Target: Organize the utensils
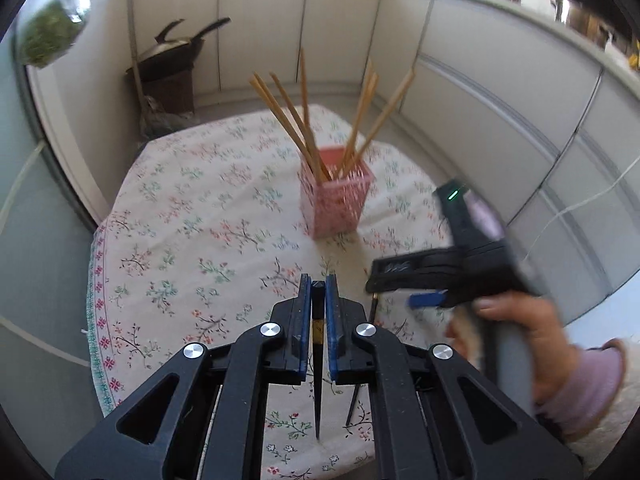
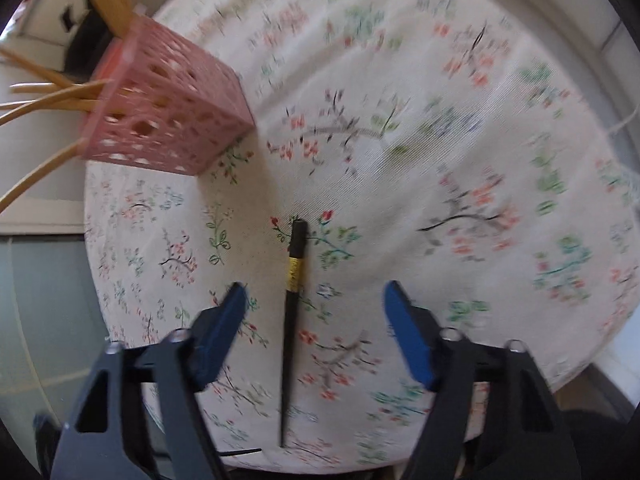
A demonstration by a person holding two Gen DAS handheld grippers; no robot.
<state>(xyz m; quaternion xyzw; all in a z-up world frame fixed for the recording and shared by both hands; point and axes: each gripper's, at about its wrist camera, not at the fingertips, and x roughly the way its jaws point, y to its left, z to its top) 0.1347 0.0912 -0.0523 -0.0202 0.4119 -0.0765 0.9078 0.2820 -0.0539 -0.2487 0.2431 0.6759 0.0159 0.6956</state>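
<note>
My left gripper [image 1: 319, 284] is shut on a black chopstick [image 1: 318, 360] with a gold band, held upright above the floral tablecloth [image 1: 192, 240]. A pink perforated holder [image 1: 336, 196] with several wooden chopsticks [image 1: 292, 120] stands on the cloth ahead of it. My right gripper [image 2: 316, 300] is open over a second black chopstick [image 2: 292, 320] that lies flat on the cloth between its fingers. The holder [image 2: 168, 116] shows at upper left in the right wrist view. The right gripper [image 1: 424, 280] also shows in the left wrist view, at the right.
The round table has white cabinet fronts [image 1: 500, 92] behind and to the right. A dark bin with a pan [image 1: 172, 68] on it stands on the floor at the back left. The table edge [image 2: 580, 360] is near on the right.
</note>
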